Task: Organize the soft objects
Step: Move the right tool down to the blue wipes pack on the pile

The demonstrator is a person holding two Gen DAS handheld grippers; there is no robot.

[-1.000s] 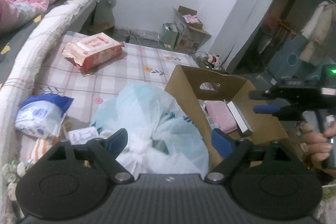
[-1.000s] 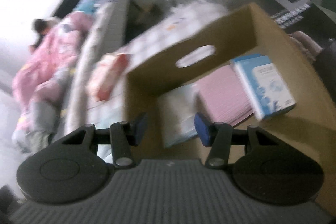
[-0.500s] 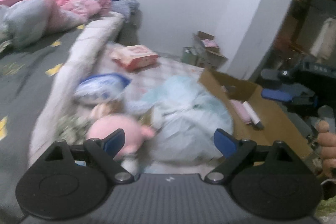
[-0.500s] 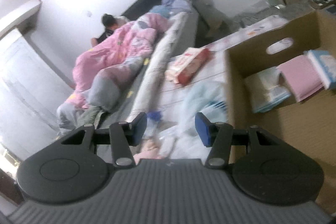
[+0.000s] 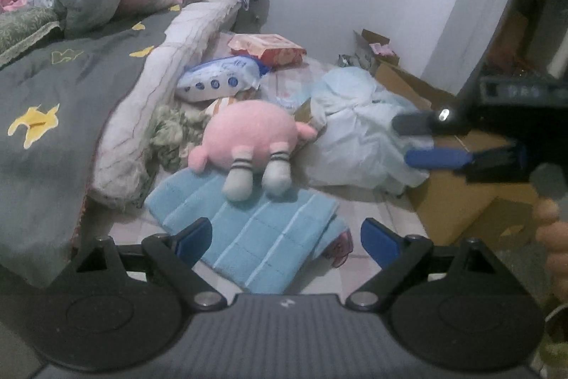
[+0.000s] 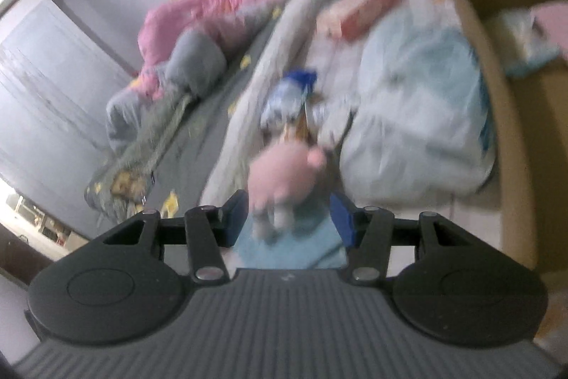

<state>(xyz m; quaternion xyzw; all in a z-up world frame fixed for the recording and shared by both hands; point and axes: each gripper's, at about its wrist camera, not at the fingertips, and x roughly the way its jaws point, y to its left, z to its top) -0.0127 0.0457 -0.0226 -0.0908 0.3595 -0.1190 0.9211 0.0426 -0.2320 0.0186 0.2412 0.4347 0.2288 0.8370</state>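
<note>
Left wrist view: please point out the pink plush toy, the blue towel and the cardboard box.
pink plush toy point(image 5: 248, 134), left wrist view, on its round pink body.
blue towel point(image 5: 255, 229), left wrist view, on its striped top surface.
cardboard box point(image 5: 458, 201), left wrist view, on its brown outer wall.

One plush toy point(image 5: 248, 137), one towel point(image 5: 255, 233), perhaps two wipe packs point(image 5: 220, 82)
</note>
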